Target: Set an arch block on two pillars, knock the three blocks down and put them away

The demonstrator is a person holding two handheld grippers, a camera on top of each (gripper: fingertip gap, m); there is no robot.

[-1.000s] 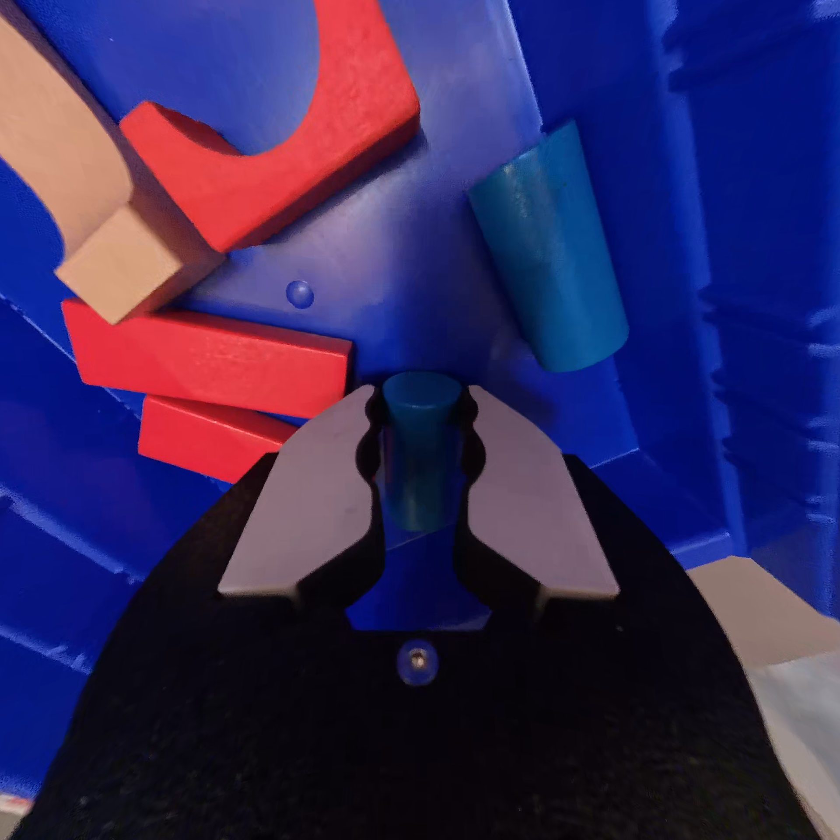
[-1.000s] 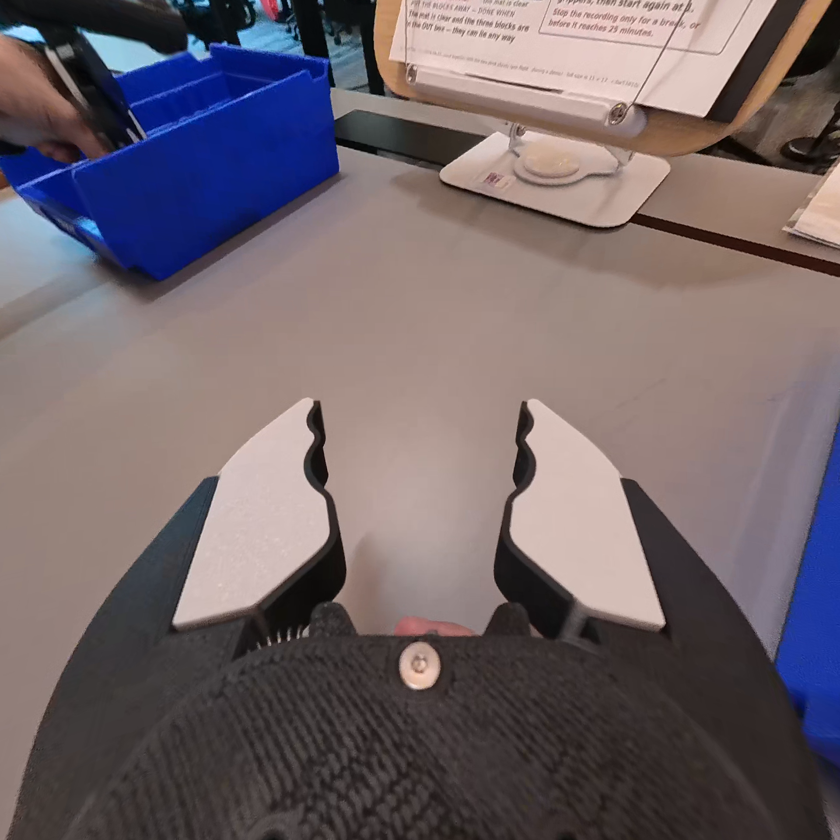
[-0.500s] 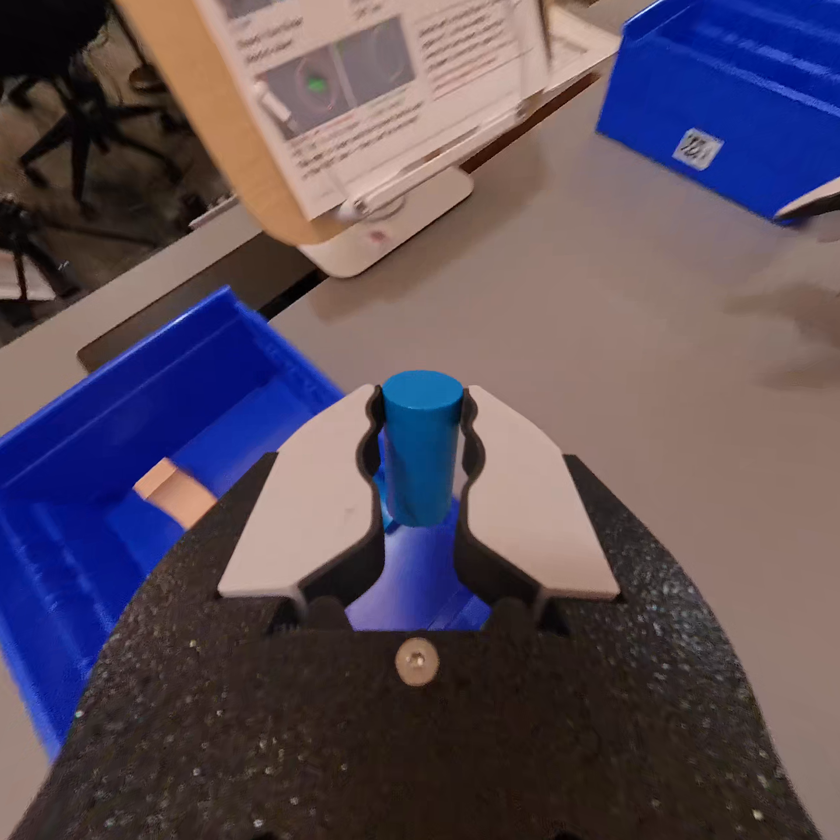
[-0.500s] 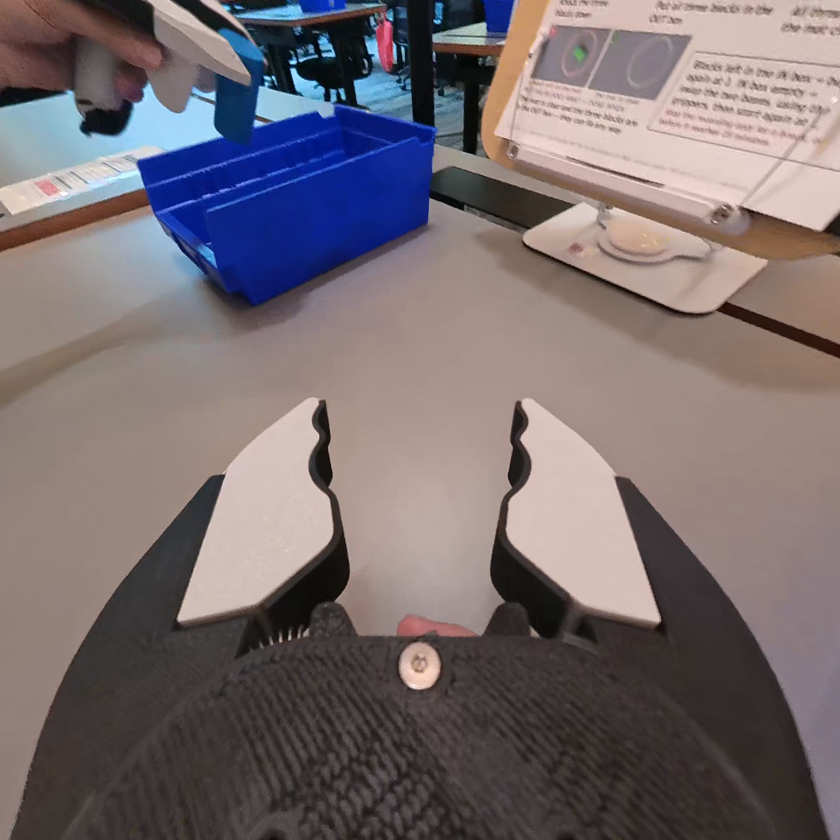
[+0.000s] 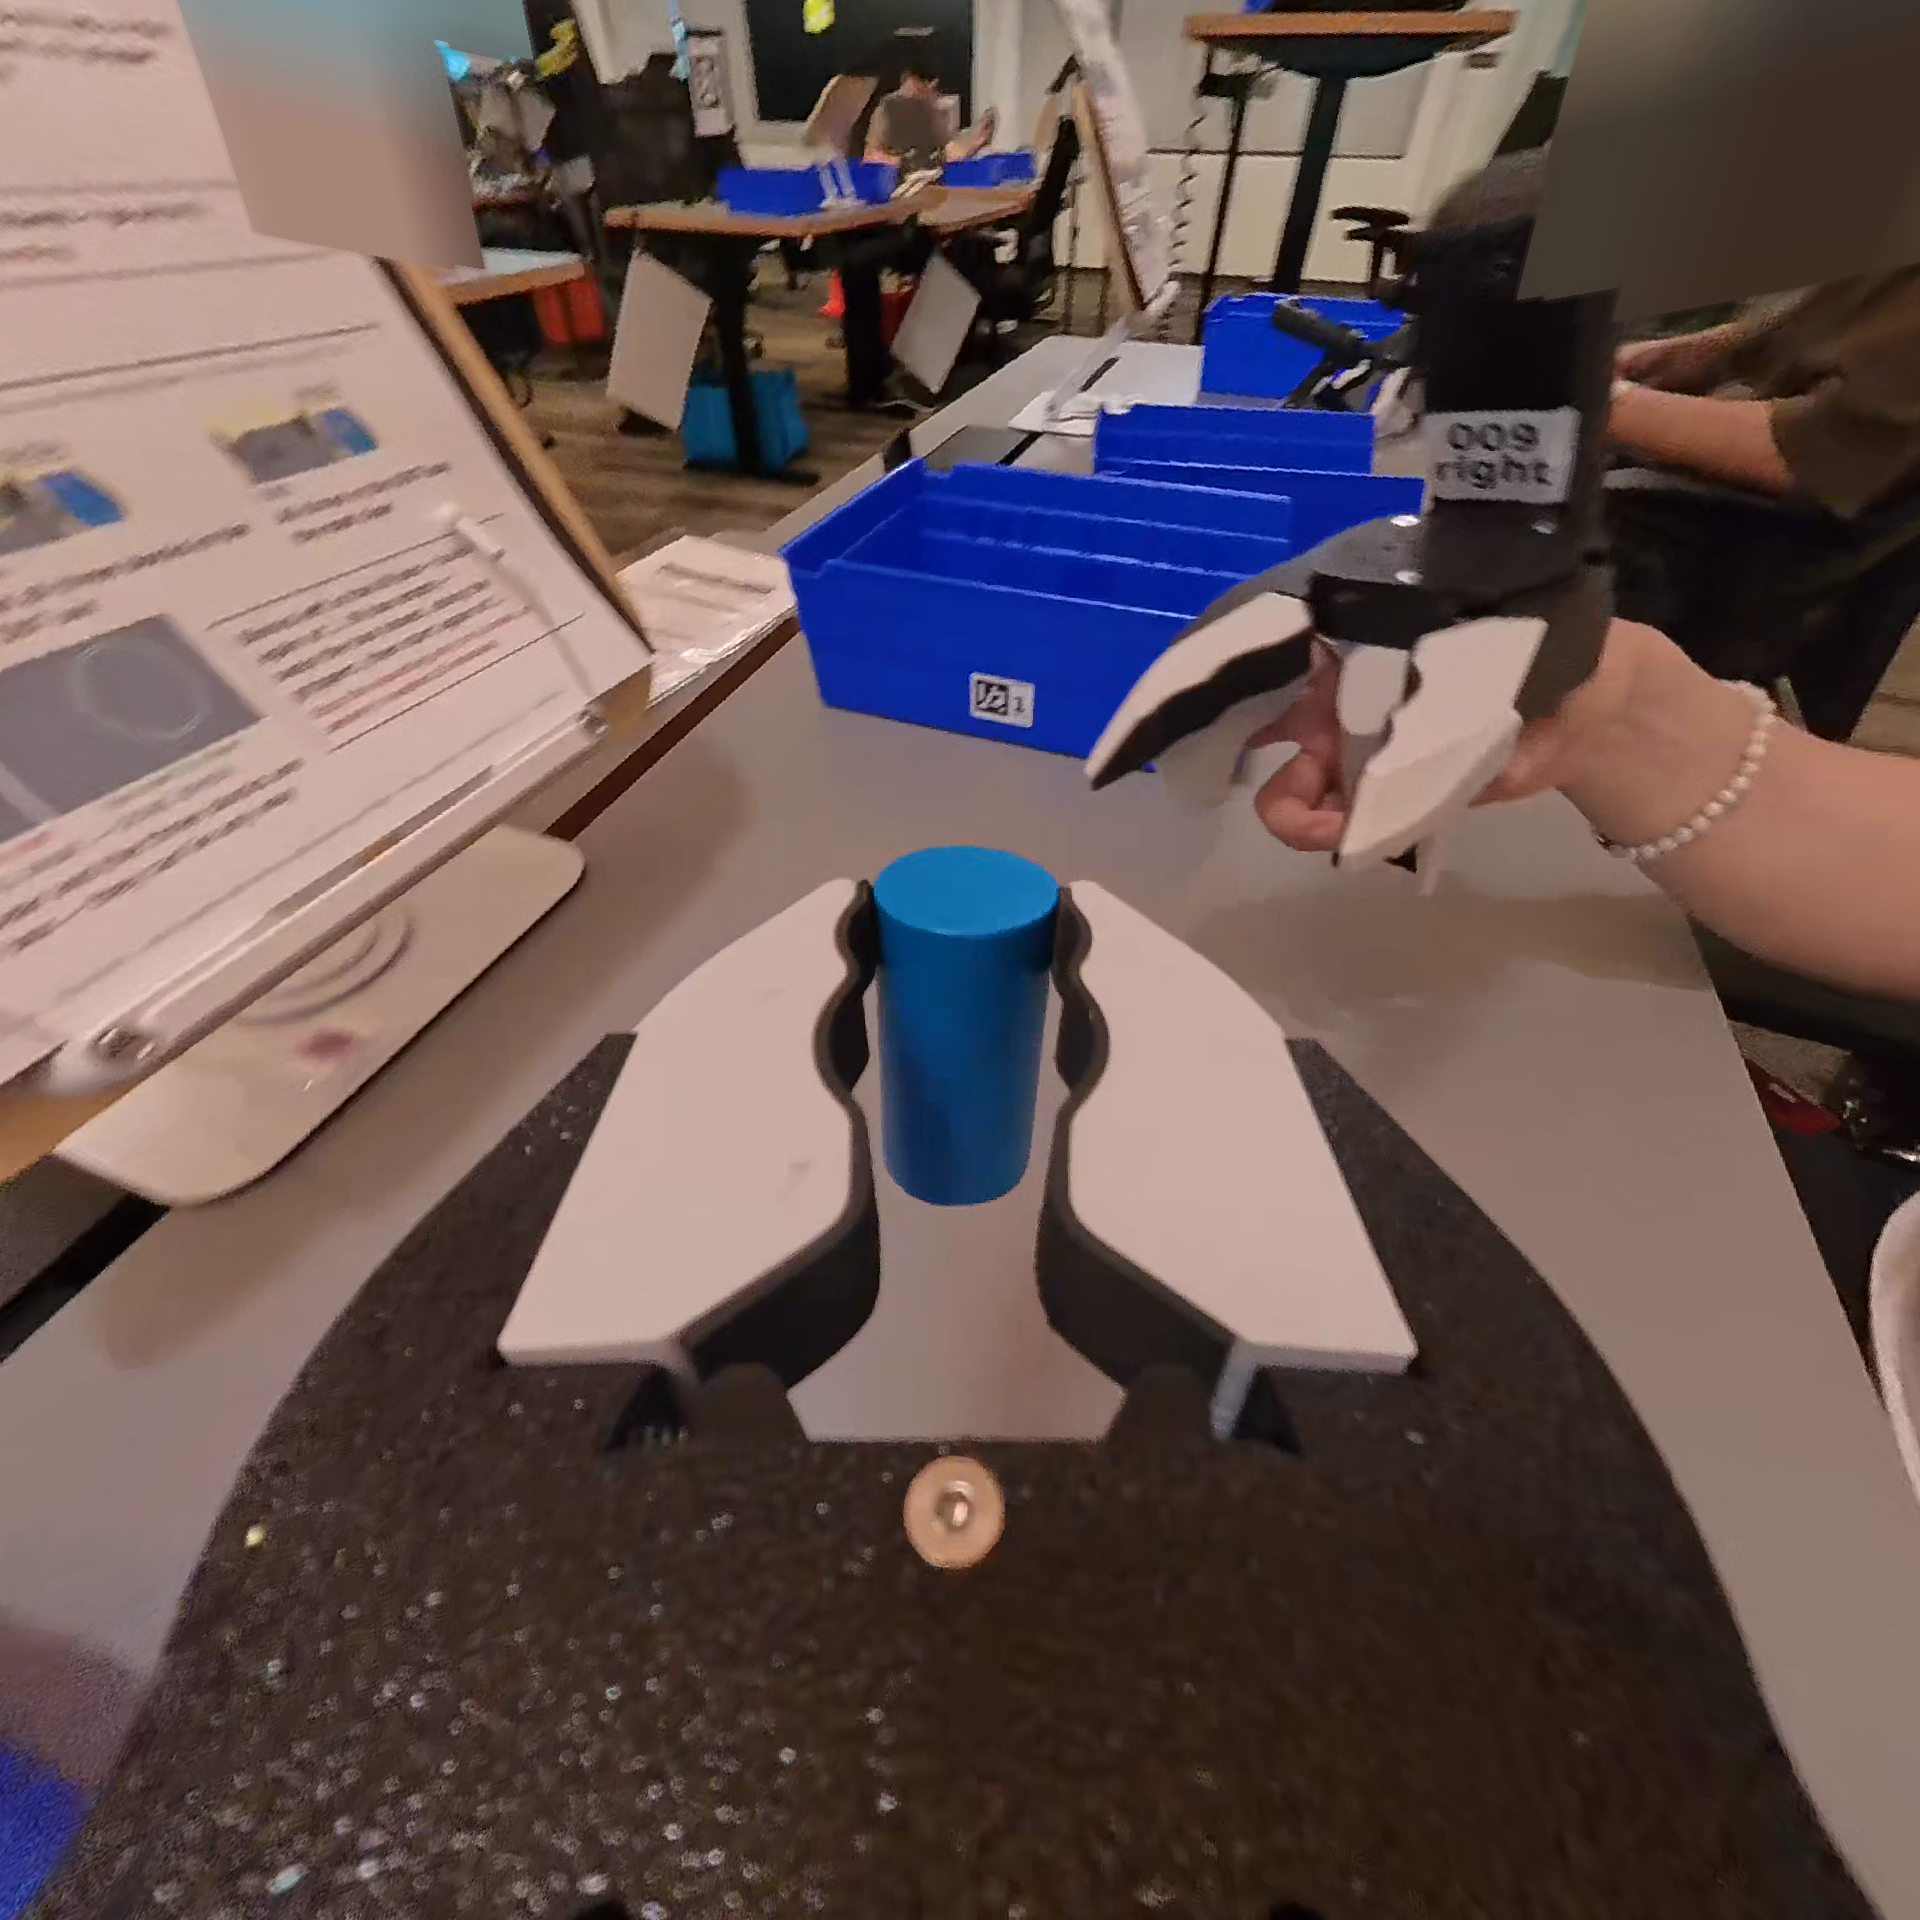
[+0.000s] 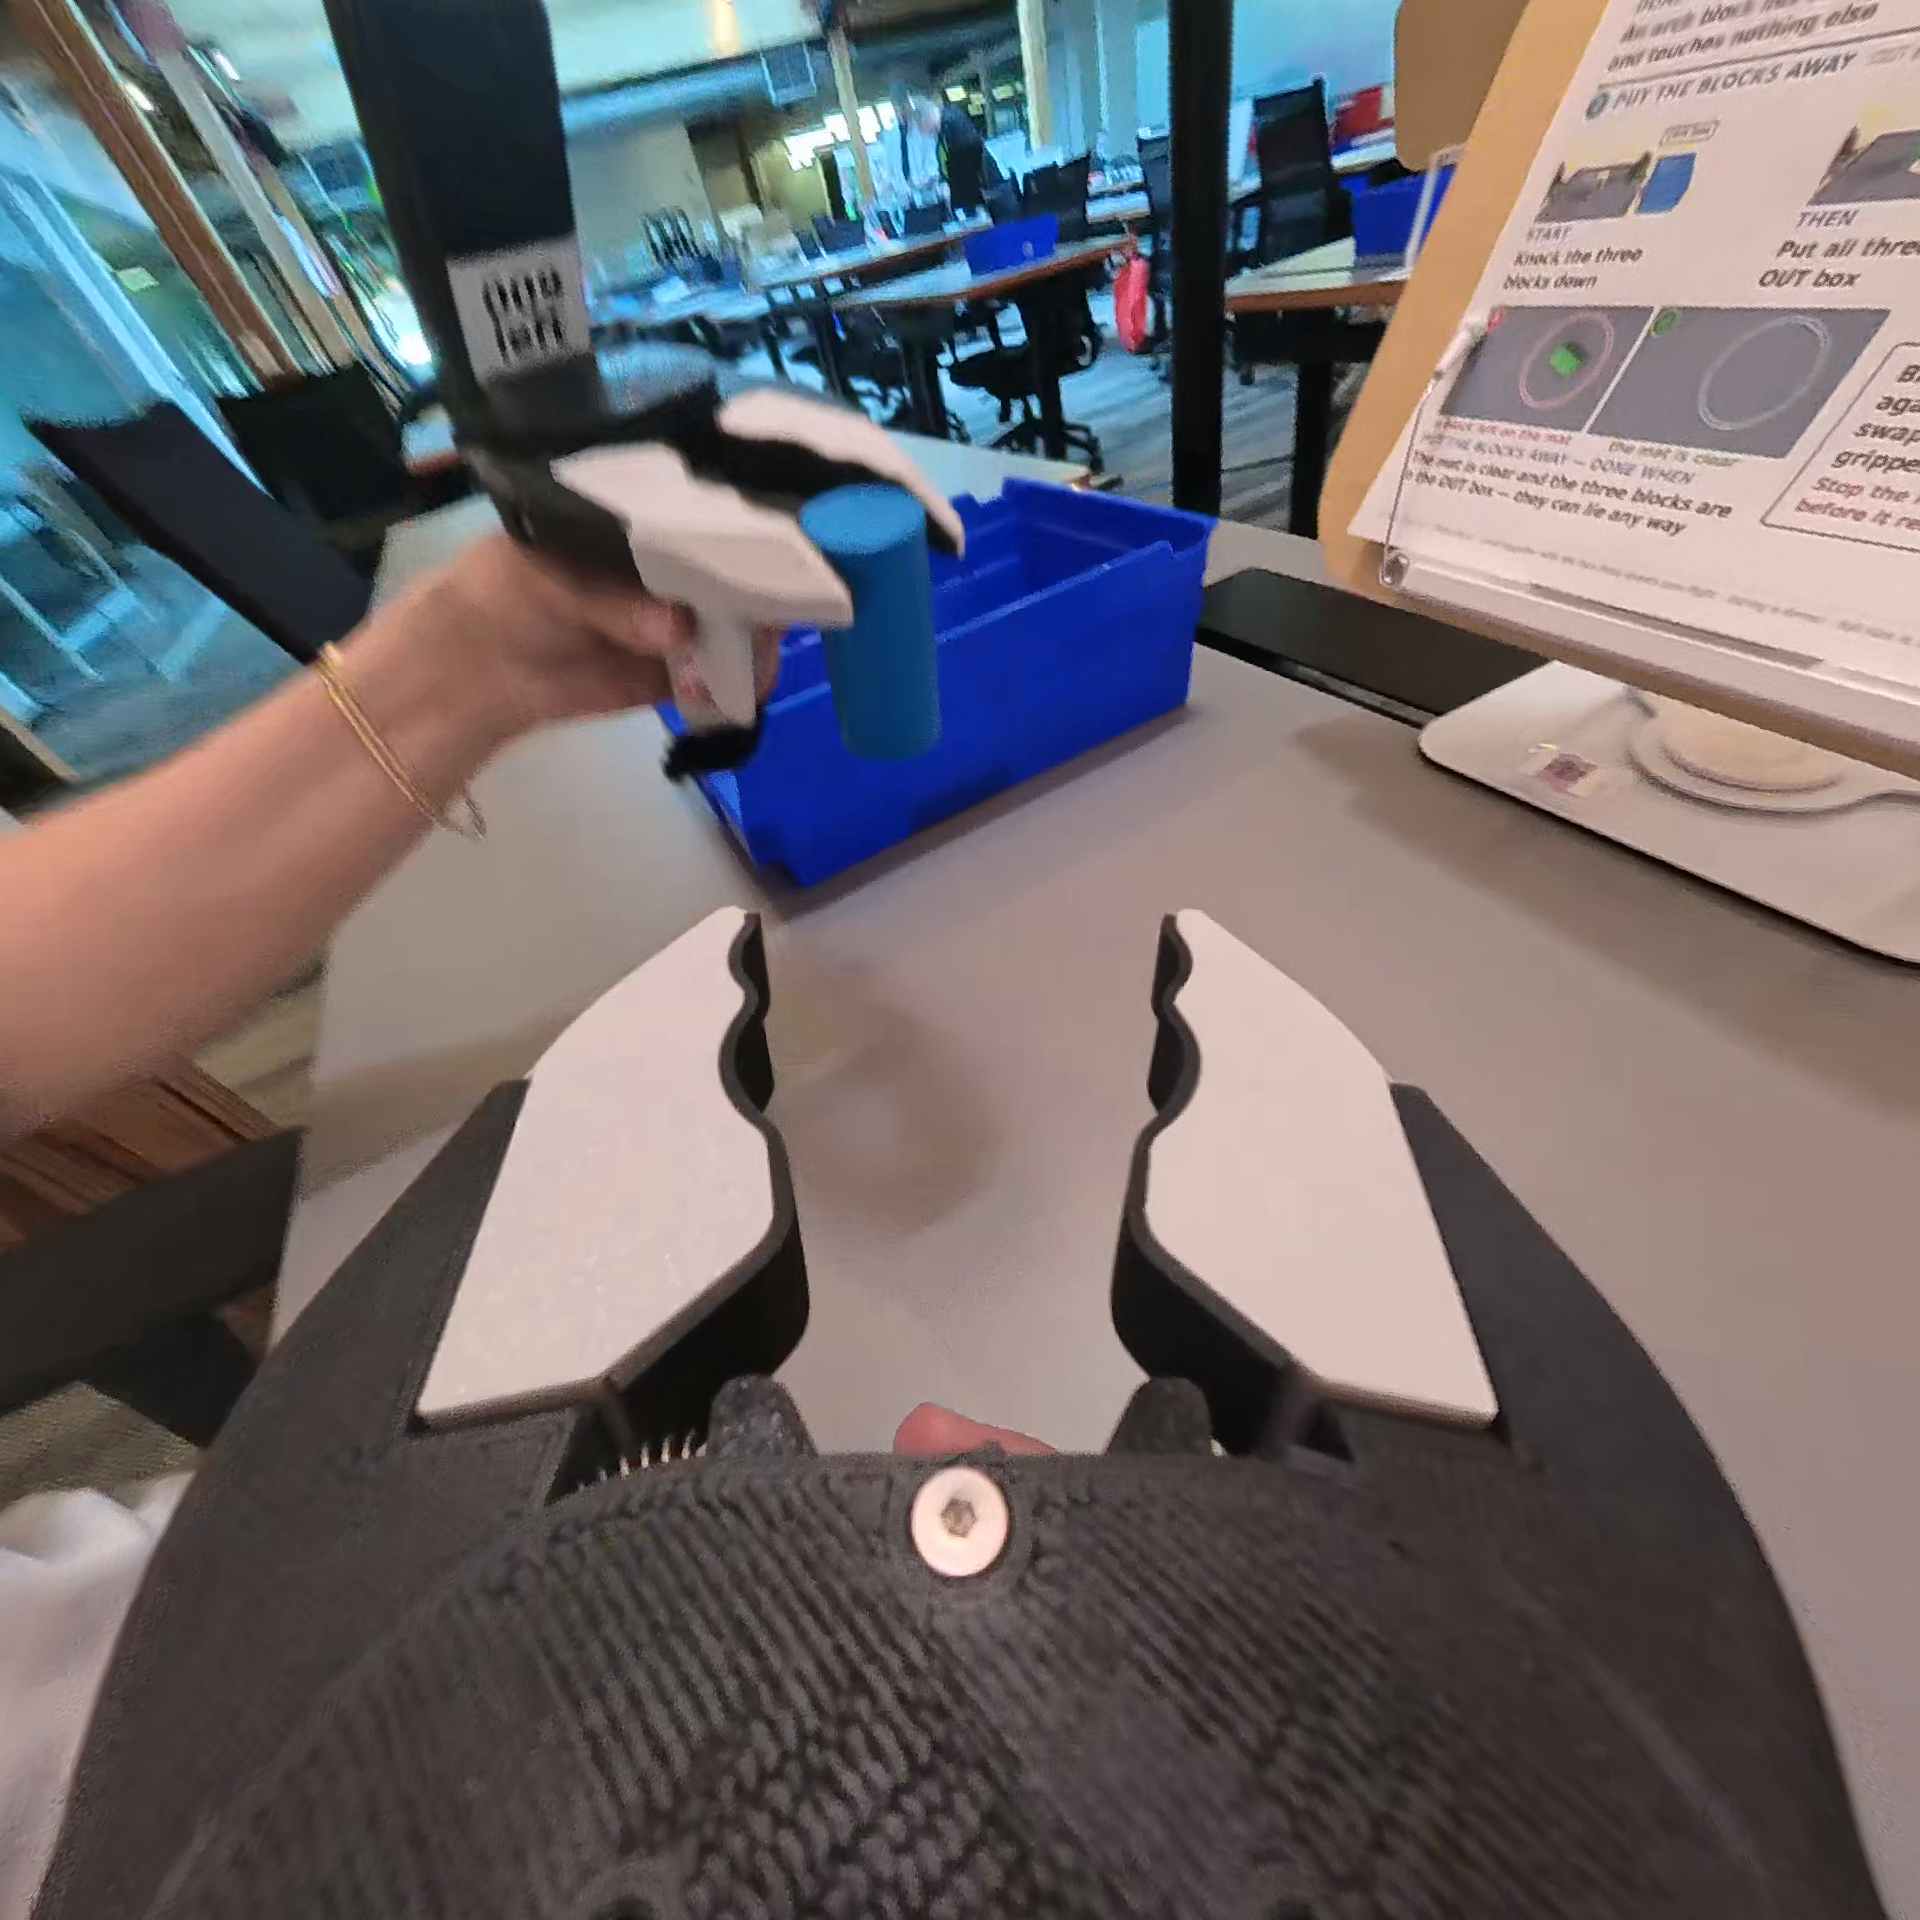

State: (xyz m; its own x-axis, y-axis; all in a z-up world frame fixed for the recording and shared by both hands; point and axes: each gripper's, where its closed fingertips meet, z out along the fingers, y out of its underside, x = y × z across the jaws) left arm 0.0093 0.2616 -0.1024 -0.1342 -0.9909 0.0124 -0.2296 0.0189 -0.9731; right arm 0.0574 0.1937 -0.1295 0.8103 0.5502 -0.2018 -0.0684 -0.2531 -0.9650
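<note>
blue wooden cylinder (image 5: pixel 961 1049) clamped upright near its top between the narrowed jaws of the left gripper (image 5: pixel 964 914), held clear above the grey table (image 5: pixel 1299 997). right gripper (image 6: pixel 961 935) spread wide, nothing between its fingers, poised over bare tabletop. blue bin (image 6: pixel 1039 665) just behind the raised cylinder in the right wrist view; a second blue bin (image 5: pixel 1039 603) beyond the right gripper in the left wrist view. tilted instruction board (image 5: pixel 260 582) on a white stand at the table's far edge.
</note>
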